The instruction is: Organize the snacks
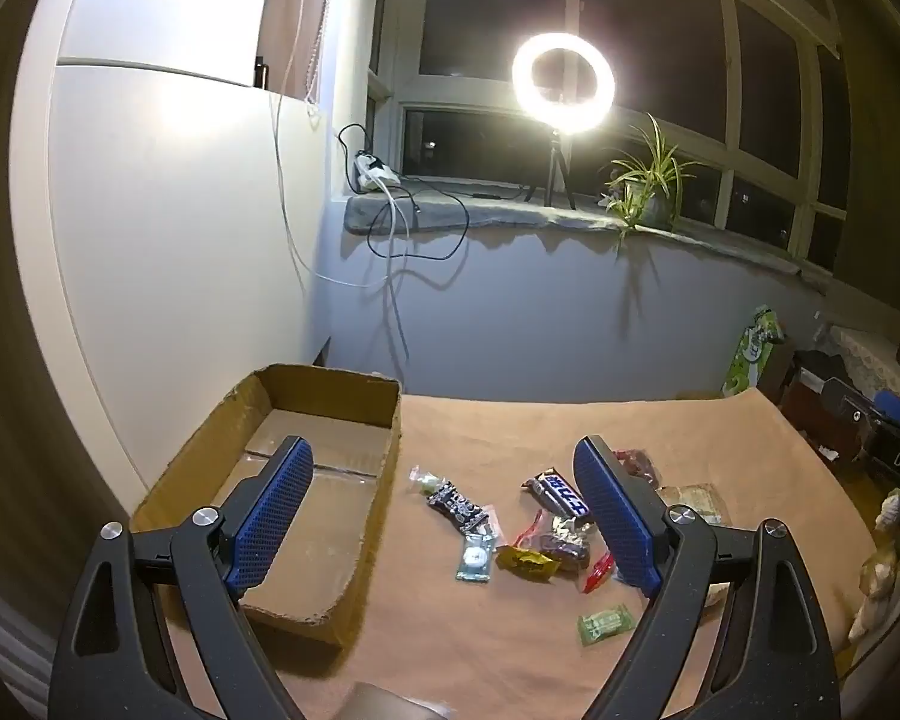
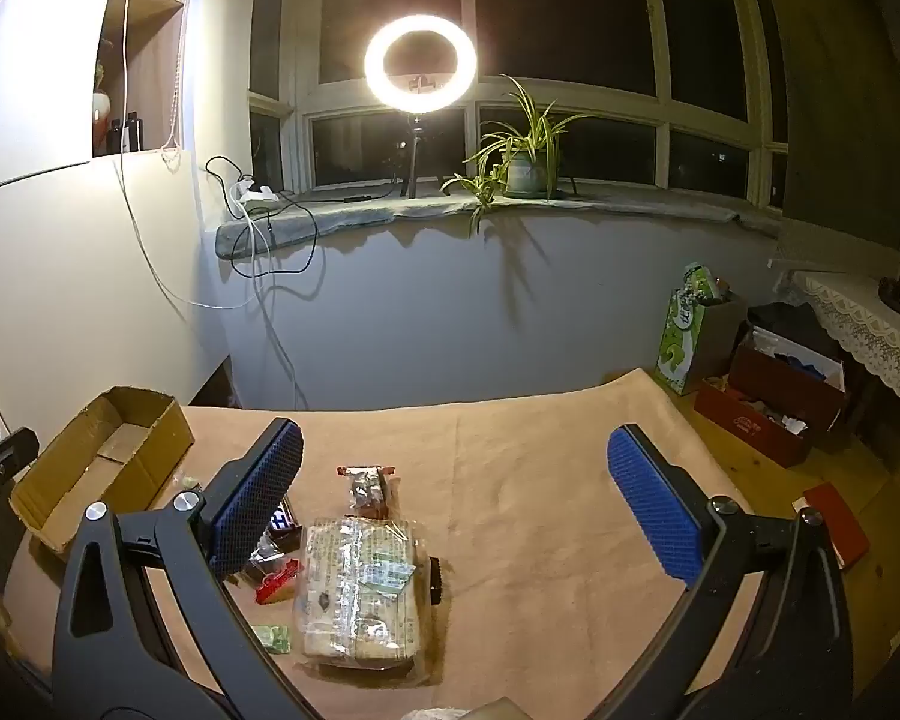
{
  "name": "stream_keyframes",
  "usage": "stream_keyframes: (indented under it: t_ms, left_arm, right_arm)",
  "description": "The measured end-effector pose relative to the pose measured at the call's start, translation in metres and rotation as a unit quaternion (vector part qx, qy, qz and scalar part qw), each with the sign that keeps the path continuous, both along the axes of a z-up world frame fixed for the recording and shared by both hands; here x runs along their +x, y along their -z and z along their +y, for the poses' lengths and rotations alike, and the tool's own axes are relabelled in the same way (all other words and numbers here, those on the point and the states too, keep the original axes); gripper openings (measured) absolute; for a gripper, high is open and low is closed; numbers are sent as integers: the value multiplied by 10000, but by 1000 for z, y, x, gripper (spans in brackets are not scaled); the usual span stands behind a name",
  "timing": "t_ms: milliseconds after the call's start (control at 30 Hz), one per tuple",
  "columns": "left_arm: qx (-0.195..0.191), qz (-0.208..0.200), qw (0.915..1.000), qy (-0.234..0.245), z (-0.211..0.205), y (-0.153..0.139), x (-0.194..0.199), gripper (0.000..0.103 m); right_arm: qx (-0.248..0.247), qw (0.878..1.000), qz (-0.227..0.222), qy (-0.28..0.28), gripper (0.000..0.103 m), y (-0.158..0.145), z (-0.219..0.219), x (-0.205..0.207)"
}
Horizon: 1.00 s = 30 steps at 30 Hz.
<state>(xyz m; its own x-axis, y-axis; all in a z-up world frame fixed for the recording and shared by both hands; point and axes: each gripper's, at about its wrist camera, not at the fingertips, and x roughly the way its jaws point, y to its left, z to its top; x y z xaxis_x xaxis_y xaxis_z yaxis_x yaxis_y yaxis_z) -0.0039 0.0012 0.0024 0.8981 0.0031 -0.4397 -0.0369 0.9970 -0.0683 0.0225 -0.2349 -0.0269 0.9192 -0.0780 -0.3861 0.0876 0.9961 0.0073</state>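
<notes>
Left gripper [image 1: 444, 516] spread wide, holding nothing, hovering above tabletop [image 1: 570, 426]. Right gripper [image 2: 453, 504] likewise spread, empty. Cardboard box [image 1: 330, 414] at left edge, nothing inside. Snacks [image 1: 534, 534] scattered mid-tabletop; clear-wrapped cracker pack [image 2: 357, 588] lies between right fingers' line. Ring light [image 2: 420, 66] on windowsill.

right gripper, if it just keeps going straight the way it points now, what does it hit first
Probably the big clear-wrapped snack pack: it lies on the tan cloth between and just ahead of the open right gripper, which tilts downward. Depth is uncertain; it could land on bare cloth just beyond it.
</notes>
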Motion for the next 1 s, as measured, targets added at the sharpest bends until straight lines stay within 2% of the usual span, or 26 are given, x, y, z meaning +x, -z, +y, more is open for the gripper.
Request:
stream_keyframes:
  t_ms: [400, 1000]
  left_arm:
    - [-84, 55, 9999, -85, 4, 1, 2, 89]
    - [-56, 55, 9999, -89, 1, 2, 0, 89]
  right_arm:
    - [-127, 9998, -128, -64, 103, -3, 6, 0]
    - [-81, 9999, -90, -67, 103, 1, 5, 0]
